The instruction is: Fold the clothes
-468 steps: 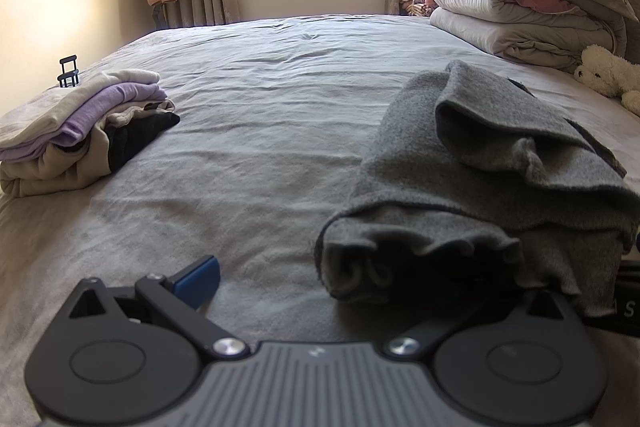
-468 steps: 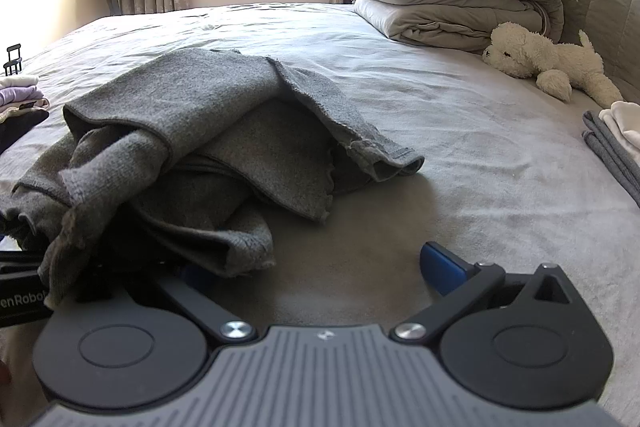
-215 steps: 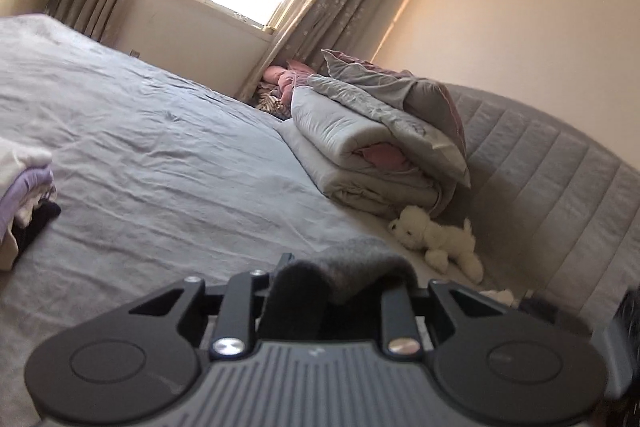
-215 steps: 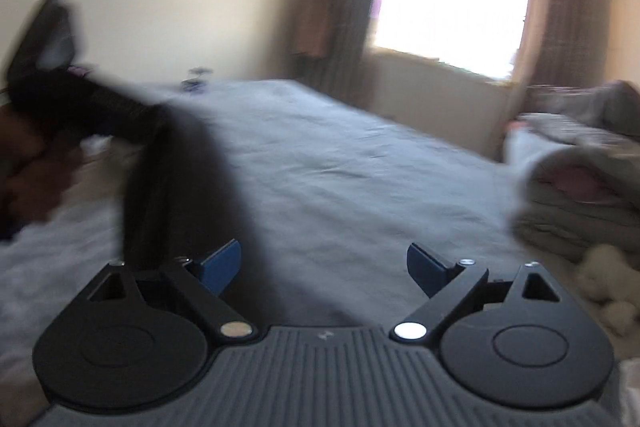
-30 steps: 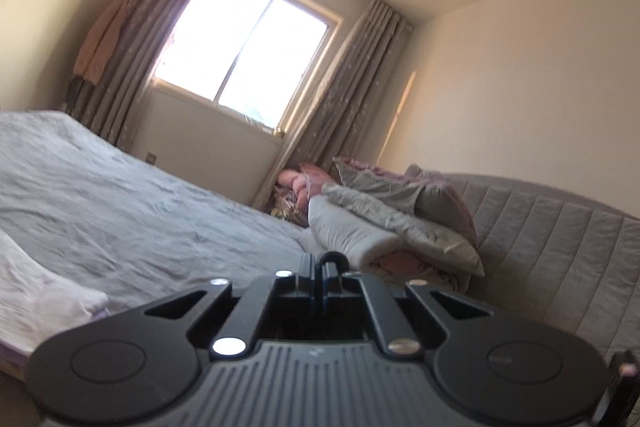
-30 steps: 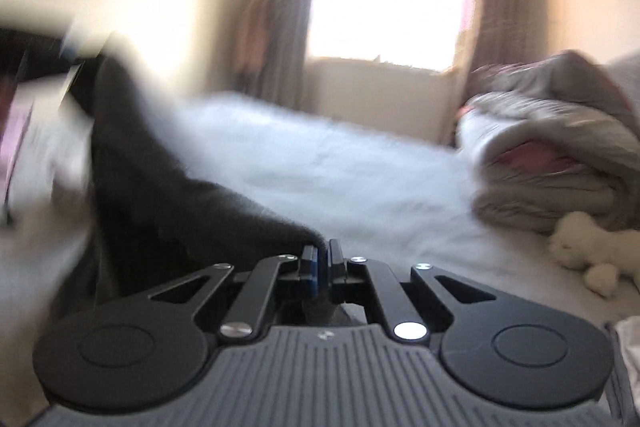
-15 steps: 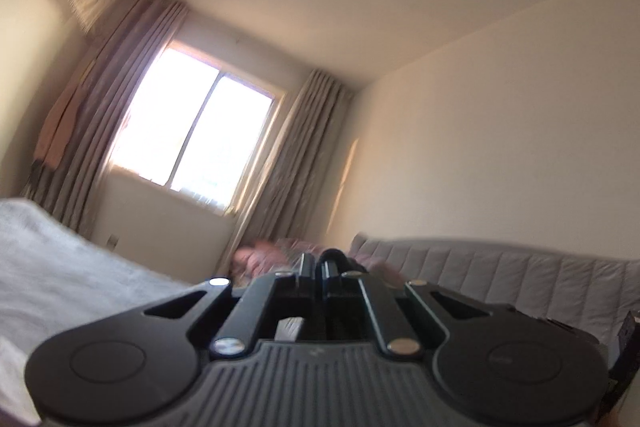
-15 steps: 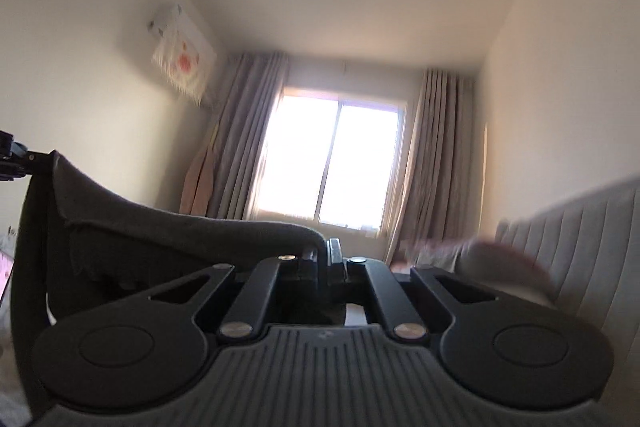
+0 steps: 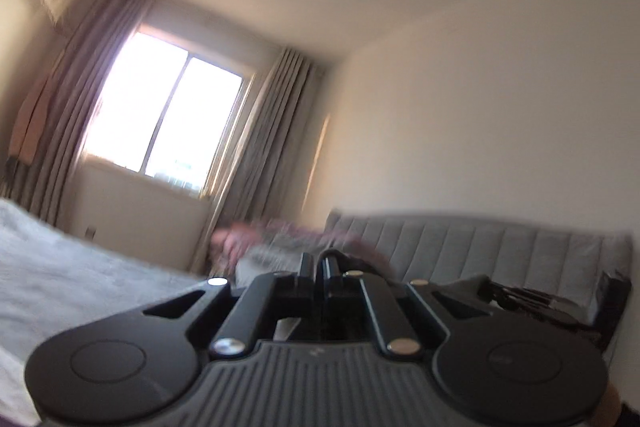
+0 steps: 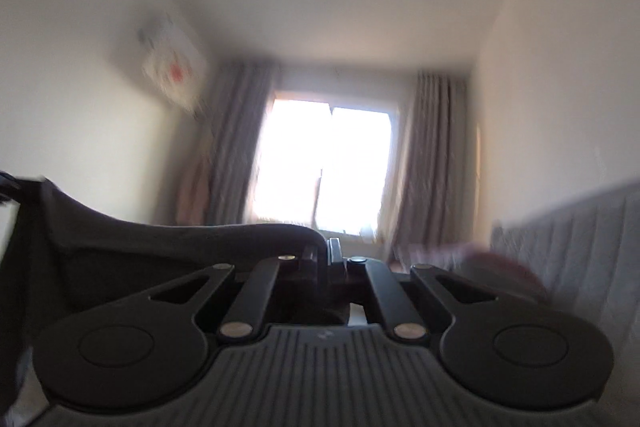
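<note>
You hold both grippers up high, so both cameras look at the wall, the ceiling and the window (image 10: 324,163), not down at the bed.

Your right gripper (image 10: 323,259) has its fingers squeezed together, and a fold of the dark grey garment (image 10: 160,251) is pinched between them. The cloth runs away from the tips to the left, in a sagging line, up to the far left edge of the picture. I think you hold it high so it can hang and open out flat before you fold it.

Your left gripper (image 9: 319,269) has its fingers pressed together too. A thin dark bit pokes up at the tips. It may be the cloth, but I cannot tell for sure.

The right view shows the garment well. The left view shows almost none of it. The left view shows other things: the grey bed sheet (image 9: 72,267) on the near left, the padded grey headboard (image 9: 500,247) on the right, and some blurry pink bedding (image 9: 248,239) far off by the window. At the right edge you can see part of a dark tool (image 9: 520,297), likely your other gripper.

Both pictures are blurry.
</note>
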Demonstrator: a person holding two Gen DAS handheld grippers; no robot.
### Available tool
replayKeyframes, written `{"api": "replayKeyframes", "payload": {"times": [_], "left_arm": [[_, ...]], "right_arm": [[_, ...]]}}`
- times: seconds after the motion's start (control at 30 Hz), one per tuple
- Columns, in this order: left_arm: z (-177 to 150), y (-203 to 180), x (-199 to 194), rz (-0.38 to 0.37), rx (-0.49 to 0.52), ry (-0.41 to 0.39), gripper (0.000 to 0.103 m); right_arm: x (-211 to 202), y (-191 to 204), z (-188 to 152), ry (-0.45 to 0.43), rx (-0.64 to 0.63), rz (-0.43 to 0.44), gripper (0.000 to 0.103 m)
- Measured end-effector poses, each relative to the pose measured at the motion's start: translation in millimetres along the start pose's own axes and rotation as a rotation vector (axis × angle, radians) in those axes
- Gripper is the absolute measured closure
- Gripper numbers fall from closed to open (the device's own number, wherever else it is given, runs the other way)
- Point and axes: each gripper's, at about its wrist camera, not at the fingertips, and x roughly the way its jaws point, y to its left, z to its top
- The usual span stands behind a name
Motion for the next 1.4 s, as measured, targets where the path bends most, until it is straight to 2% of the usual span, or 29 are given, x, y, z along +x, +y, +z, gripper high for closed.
{"api": "replayKeyframes", "payload": {"times": [0.07, 0.13, 0.17, 0.2, 0.23, 0.37, 0.43, 0.5, 0.57, 0.6, 0.67, 0.8, 0.93, 1.0, 1.13, 1.17, 1.2, 1.23, 1.27, 1.3, 1.4], "left_arm": [[-16.7, 22.1, 17.5, 0.027, -0.075, 0.073, 0.097], [-31.7, 44.4, 28.7, 0.023, -0.153, 0.116, 0.085], [-39.3, 50.5, 34.4, 0.014, -0.175, 0.136, 0.073], [-47.1, 54.7, 40.9, 0.007, -0.191, 0.158, 0.066], [-55.9, 57.3, 46.8, 0.005, -0.187, 0.190, 0.065], [-103.1, 48.6, 78.4, 0.002, -0.090, 0.359, 0.058], [-135.0, 43.1, 88.7, -0.009, -0.052, 0.452, 0.050], [-162.5, 41.9, 105.2, -0.006, -0.001, 0.540, 0.038], [-184.7, 42.5, 122.8, -0.006, 0.052, 0.606, 0.030], [-194.6, 42.2, 130.4, -0.027, 0.072, 0.639, 0.024], [-211.8, 39.8, 140.0, -0.101, 0.122, 0.686, 0.021], [-233.0, 27.3, 151.6, -0.148, 0.292, 0.700, 0.018], [-241.5, 18.3, 159.5, -0.229, 0.334, 0.655, 0.012], [-244.1, 13.9, 160.4, -0.228, 0.342, 0.624, 0.008], [-243.1, 5.8, 157.6, -0.213, 0.348, 0.543, 0.012], [-241.7, 3.5, 155.9, -0.214, 0.350, 0.524, 0.026], [-240.2, 1.0, 155.1, -0.220, 0.353, 0.522, 0.049], [-238.7, -1.5, 155.0, -0.227, 0.356, 0.527, 0.062], [-237.1, -2.8, 154.7, -0.213, 0.369, 0.527, 0.087], [-235.5, -3.3, 154.4, -0.189, 0.386, 0.523, 0.091], [-220.2, -0.4, 149.2, -0.108, 0.395, 0.481, 0.092]], "right_arm": [[29.2, -6.7, -30.5, 0.114, 0.055, -0.008, 0.100], [43.6, -8.1, -55.7, 0.180, 0.081, -0.007, 0.100], [46.0, -7.0, -66.0, 0.199, 0.080, -0.003, 0.100], [48.4, -5.5, -75.6, 0.215, 0.069, 0.007, 0.100], [52.6, -2.4, -84.1, 0.233, 0.056, 0.017, 0.100], [57.4, 15.6, -97.1, 0.293, 0.010, 0.043, 0.100], [58.5, 21.9, -100.5, 0.304, -0.011, 0.069, 0.100], [57.8, 28.2, -98.7, 0.309, -0.033, 0.101, 0.100], [36.1, 32.6, -98.5, 0.307, -0.033, 0.119, 0.100], [31.2, 33.3, -100.6, 0.304, -0.027, 0.127, 0.100], [27.3, 32.2, -105.6, 0.295, -0.007, 0.145, 0.100], [18.3, 31.2, -109.0, 0.276, 0.003, 0.193, 0.100], [9.7, 31.6, -102.5, 0.252, 0.026, 0.266, 0.099], [5.4, 31.9, -99.3, 0.240, 0.038, 0.302, 0.099], [-3.1, 32.4, -92.8, 0.215, 0.061, 0.374, 0.099], [-5.3, 32.5, -91.2, 0.208, 0.067, 0.392, 0.099], [-7.2, 33.1, -89.6, 0.203, 0.071, 0.406, 0.099], [-8.4, 35.5, -88.3, 0.201, 0.070, 0.401, 0.099], [-9.5, 38.0, -86.9, 0.198, 0.068, 0.396, 0.099], [-10.7, 40.5, -85.5, 0.196, 0.067, 0.391, 0.099], [-11.0, 42.1, -88.4, 0.217, 0.054, 0.355, 0.099]]}}
